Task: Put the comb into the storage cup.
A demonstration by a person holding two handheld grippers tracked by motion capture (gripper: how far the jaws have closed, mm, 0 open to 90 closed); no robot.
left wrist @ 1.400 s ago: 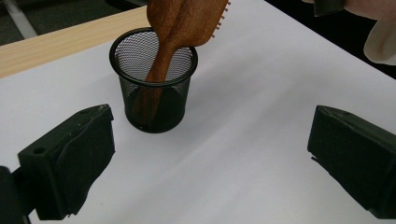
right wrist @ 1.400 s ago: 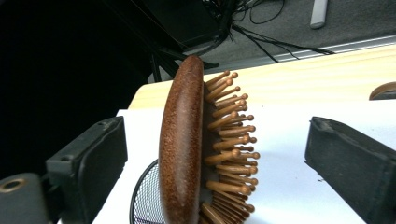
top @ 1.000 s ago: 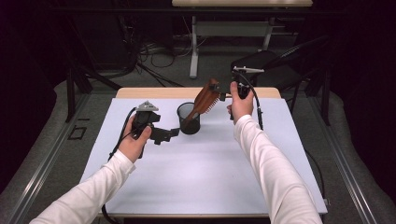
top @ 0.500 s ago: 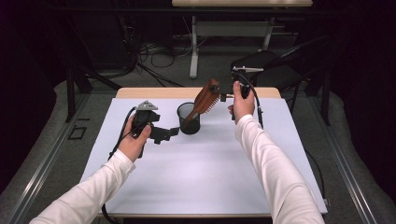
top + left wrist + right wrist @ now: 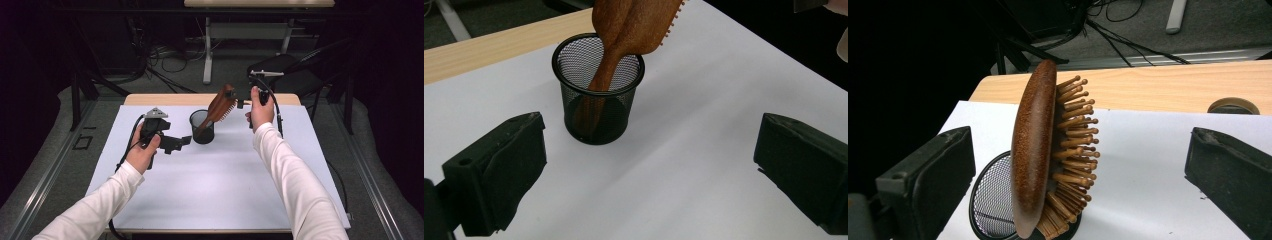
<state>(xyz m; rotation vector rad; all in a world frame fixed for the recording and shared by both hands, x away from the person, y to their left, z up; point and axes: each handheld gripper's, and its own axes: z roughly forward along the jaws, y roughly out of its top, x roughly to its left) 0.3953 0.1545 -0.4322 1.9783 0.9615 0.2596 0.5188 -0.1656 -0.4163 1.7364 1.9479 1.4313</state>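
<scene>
In the black mesh cup on the surface, the brush now stands handle-down by itself, because my right tongs have opened and backed off, and my left tongs wait open beside it.

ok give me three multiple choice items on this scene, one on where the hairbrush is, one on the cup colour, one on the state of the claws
1. Where is the wooden hairbrush?
A. flat on the white table cover
B. handle down in the mesh cup, head leaning out
C. clamped in the left claw

2. What colour is the mesh cup?
A. black
B. white
C. red

3. How do the two claws stand?
A. both shut on the brush
B. left shut, right open
C. both open, holding nothing

Answers:
1 B, the left gripper view shows the handle running down inside the cup.
2 A, its mesh and rim are black in every view.
3 C, the left claw and the right claw each show jaws wide apart, clear of the brush.
</scene>
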